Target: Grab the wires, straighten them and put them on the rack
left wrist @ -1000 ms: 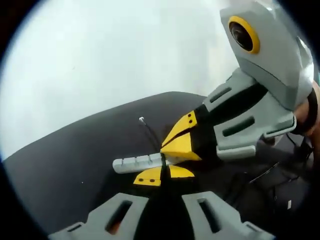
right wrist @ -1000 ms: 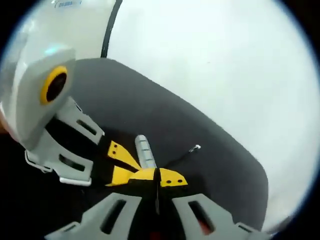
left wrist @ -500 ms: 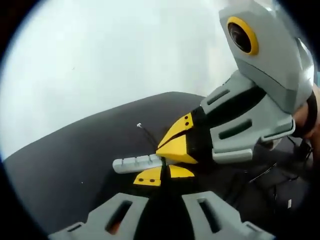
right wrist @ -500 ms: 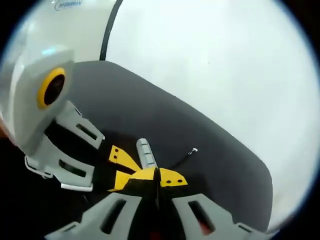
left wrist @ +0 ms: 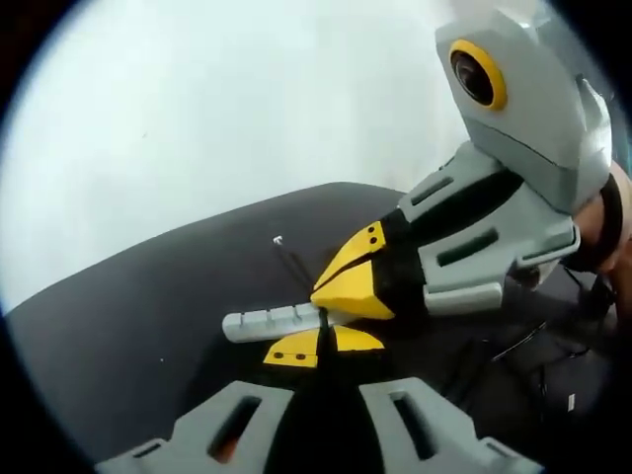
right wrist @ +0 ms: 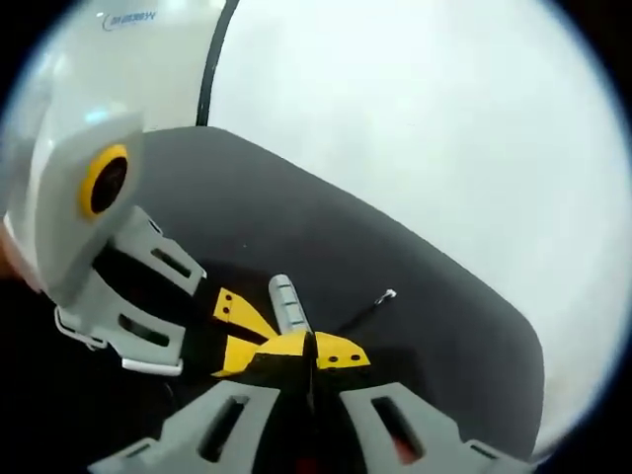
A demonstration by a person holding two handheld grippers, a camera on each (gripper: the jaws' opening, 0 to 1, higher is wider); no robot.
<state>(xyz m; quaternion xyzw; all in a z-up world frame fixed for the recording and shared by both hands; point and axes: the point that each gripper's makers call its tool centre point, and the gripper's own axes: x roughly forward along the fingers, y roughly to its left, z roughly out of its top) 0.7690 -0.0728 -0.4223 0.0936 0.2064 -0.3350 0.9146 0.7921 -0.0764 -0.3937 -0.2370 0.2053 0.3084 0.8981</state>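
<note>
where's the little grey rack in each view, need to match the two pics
Left gripper view: the grey rack lies sideways just below centre, its right end hidden behind the yellow jaws.
Right gripper view: the grey rack stands nearly upright just left of centre, right above this gripper's shut jaws.
Shared landmark: the thin black wire with a pale metal tip, running up from the jaws past the rack, over the dark mat.
</note>
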